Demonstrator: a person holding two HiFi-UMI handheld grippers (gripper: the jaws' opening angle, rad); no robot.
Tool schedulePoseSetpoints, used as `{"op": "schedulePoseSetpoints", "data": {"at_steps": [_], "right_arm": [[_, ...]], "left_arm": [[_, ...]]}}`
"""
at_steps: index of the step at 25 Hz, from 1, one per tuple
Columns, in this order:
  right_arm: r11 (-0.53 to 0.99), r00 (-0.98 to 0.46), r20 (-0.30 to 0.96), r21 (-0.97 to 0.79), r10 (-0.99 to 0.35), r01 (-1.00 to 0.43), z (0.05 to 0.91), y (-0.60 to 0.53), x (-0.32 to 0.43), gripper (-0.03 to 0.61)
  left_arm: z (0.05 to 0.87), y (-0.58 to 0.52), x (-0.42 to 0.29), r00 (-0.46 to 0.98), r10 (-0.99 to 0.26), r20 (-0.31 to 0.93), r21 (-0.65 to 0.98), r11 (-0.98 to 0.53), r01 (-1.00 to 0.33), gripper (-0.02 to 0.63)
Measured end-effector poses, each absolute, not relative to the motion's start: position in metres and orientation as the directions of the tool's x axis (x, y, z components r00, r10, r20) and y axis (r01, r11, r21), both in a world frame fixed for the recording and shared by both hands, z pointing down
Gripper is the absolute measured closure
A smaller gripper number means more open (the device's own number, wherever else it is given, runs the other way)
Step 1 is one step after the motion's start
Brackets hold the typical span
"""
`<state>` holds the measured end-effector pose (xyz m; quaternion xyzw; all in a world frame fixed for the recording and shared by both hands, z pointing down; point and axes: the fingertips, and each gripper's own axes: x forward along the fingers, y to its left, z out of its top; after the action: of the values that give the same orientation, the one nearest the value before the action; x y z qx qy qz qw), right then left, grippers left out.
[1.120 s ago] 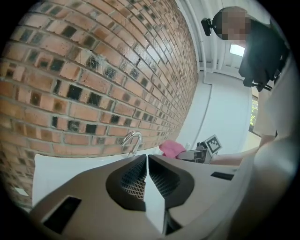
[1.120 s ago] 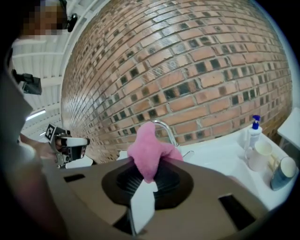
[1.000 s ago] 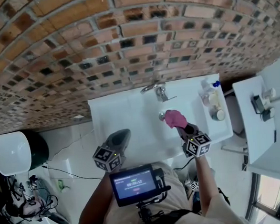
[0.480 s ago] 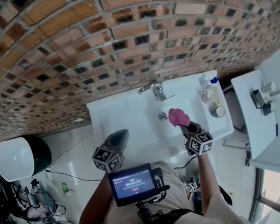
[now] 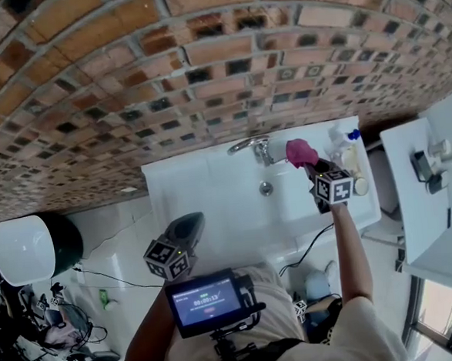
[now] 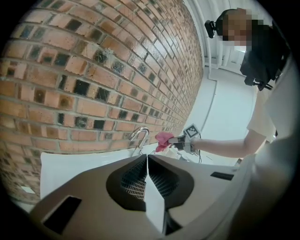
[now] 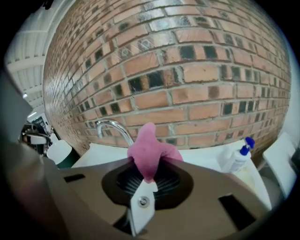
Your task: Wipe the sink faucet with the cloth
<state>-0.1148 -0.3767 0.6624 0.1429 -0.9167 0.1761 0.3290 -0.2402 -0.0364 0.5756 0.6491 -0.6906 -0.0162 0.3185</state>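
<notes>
Brick wall (image 5: pixel 202 62) backs a white sink (image 5: pixel 212 196). Right gripper (image 7: pixel 149 174) is clamped on the pink cloth (image 5: pixel 300 152), just beside the faucet (image 5: pixel 250 145). Left gripper (image 6: pixel 147 157), jaws together and empty, sits near the sink's front left corner

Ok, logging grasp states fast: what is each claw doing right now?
Left claw: shut, holding nothing.
Right claw: shut on the pink cloth.

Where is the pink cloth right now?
Head view: the cloth is clamped in the right claw over the back of the sink, just right of the faucet and left of the pump bottle.
</notes>
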Motion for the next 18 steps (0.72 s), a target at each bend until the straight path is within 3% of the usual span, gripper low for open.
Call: {"op": "schedulePoseSetpoints", "data": {"at_steps": [9,13,18], "right_arm": [[0.972,-0.493,0.87,-0.122,0.006,-0.203,0.752,-0.412,-0.197,0.515],[0.997,-0.336,0.942,-0.014,-0.013,-0.078,0.805,-0.419,-0.201,0.515],[0.997,-0.202,0.978,-0.049,0.059,0.052,0.842,-0.404,-0.193,0.515]], "left_arm": [[0.584,-0.027,-0.257,0.023,-0.893,0.449,0.439,0.198,-0.876,0.614],[0.589,-0.022,-0.264,0.016,-0.887,0.461,0.44,0.213,-0.872,0.614],[0.598,-0.015,-0.267,0.008,-0.876,0.482,0.454,0.241,-0.858,0.614]]}}
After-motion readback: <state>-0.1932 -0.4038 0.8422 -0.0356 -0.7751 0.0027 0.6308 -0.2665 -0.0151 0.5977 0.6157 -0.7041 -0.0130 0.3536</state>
